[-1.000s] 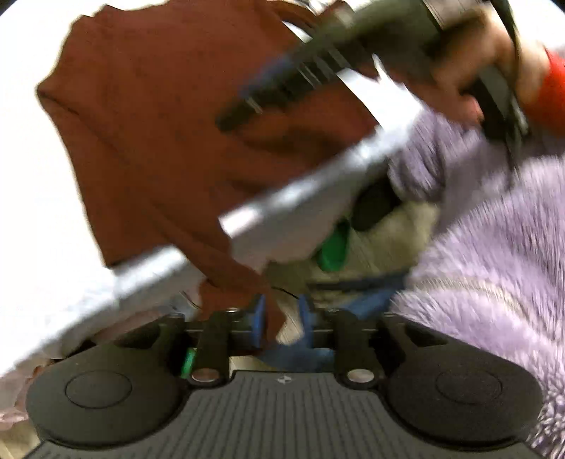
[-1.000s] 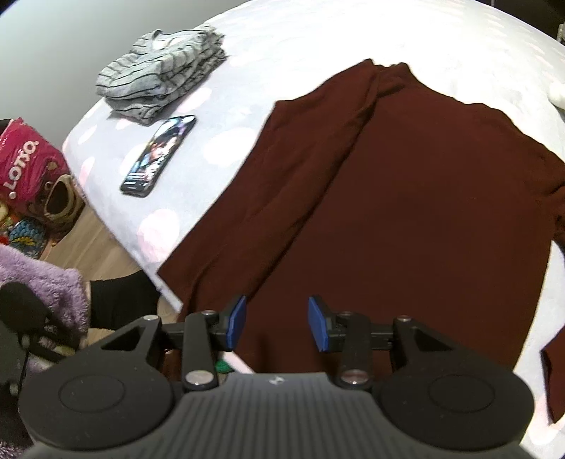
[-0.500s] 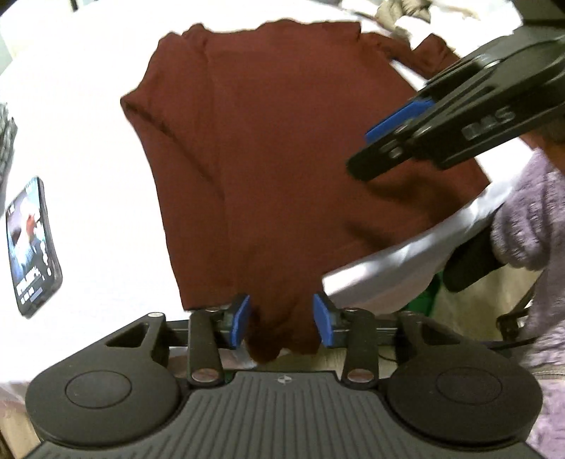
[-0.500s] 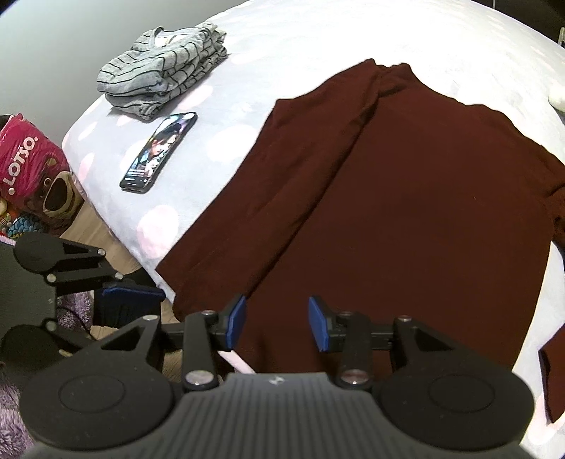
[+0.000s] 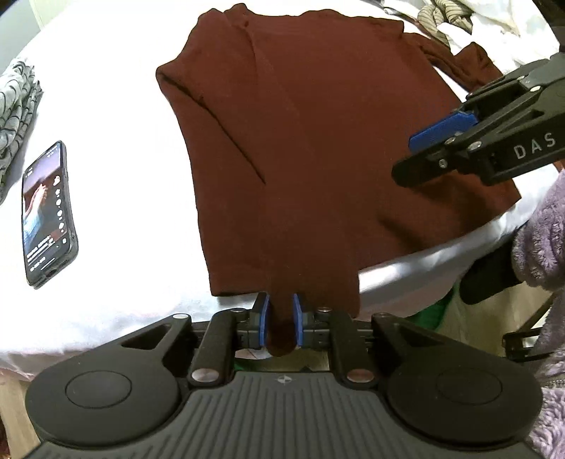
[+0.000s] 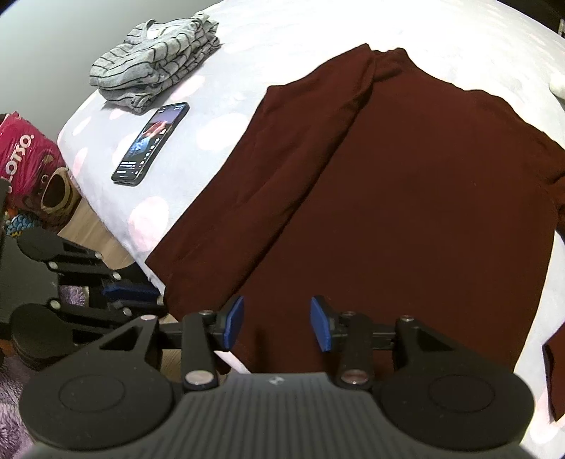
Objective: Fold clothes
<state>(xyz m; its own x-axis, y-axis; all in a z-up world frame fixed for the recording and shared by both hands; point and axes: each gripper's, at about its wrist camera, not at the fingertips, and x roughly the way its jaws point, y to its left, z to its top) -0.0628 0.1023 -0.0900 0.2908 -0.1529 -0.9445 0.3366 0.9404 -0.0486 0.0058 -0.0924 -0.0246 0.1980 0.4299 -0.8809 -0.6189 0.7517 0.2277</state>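
Note:
A maroon long-sleeved shirt (image 5: pixel 317 141) lies flat on the white bed (image 5: pixel 123 176), its left sleeve folded in over the body. My left gripper (image 5: pixel 280 323) is at the shirt's near hem, which hangs over the bed edge. Its jaws are closing, with a fold of the hem filling the gap between the blue pads. My right gripper (image 6: pixel 277 326) hovers open over the hem of the shirt (image 6: pixel 406 194) further right, with nothing pinched. Its fingers (image 5: pixel 441 129) show at the right of the left wrist view.
A phone (image 5: pixel 47 215) with a lit screen lies left of the shirt, and a folded grey striped garment (image 6: pixel 159 70) lies beyond it. Loose clothes (image 5: pixel 448 14) are piled at the far right. A pink bag (image 6: pixel 24 159) stands on the floor; a purple fleece sleeve (image 5: pixel 543 240) is close by.
My left gripper swung over the bed, came down to the shirt's near hem and narrowed onto it. The right gripper stayed where it was.

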